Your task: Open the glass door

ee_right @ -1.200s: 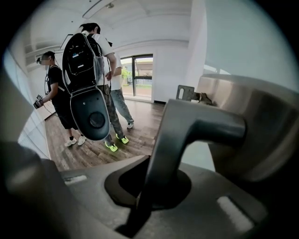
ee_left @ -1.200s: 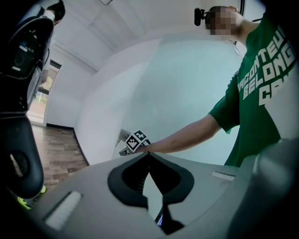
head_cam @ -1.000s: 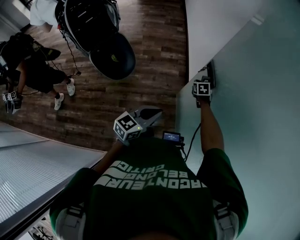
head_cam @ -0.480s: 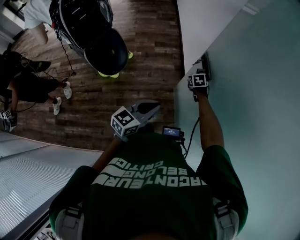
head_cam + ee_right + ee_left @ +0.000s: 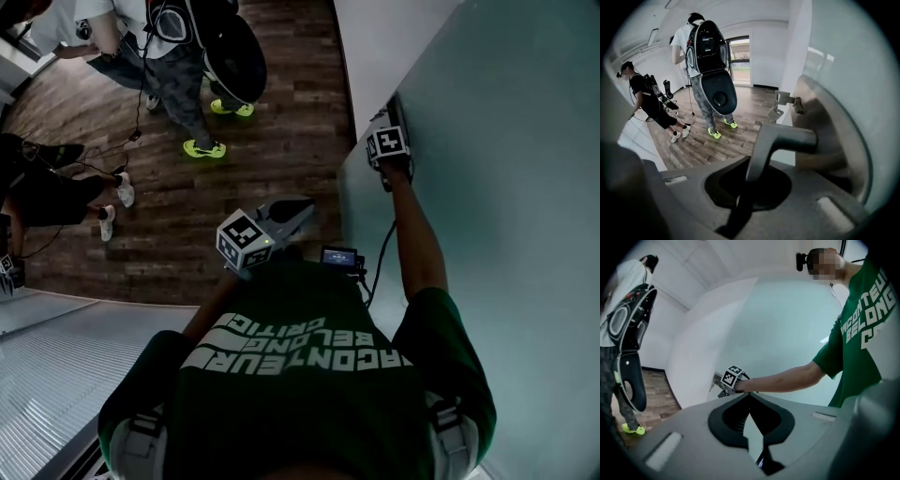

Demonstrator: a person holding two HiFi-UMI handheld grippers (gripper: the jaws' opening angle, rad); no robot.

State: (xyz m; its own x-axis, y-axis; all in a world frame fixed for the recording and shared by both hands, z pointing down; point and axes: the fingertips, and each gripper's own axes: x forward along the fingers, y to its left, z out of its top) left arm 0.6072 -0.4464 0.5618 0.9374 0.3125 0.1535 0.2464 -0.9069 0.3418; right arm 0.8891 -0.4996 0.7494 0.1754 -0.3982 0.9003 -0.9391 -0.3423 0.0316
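Glass door (image 5: 506, 187) fills the right of the head view, edge against a white wall (image 5: 375, 47). Its lever handle (image 5: 783, 138) sits at that edge. Right gripper (image 5: 749, 178): fingers clamped on the lever, arm stretched along the glass. Left gripper (image 5: 295, 208): held level at the chest, fingers together, nothing between them, apart from the door. Wood floor (image 5: 281, 122) beyond the door edge. A person with a backpack (image 5: 202, 47), neon-yellow shoes (image 5: 203, 148), stands there, well apart; second person (image 5: 56, 187) farther left.
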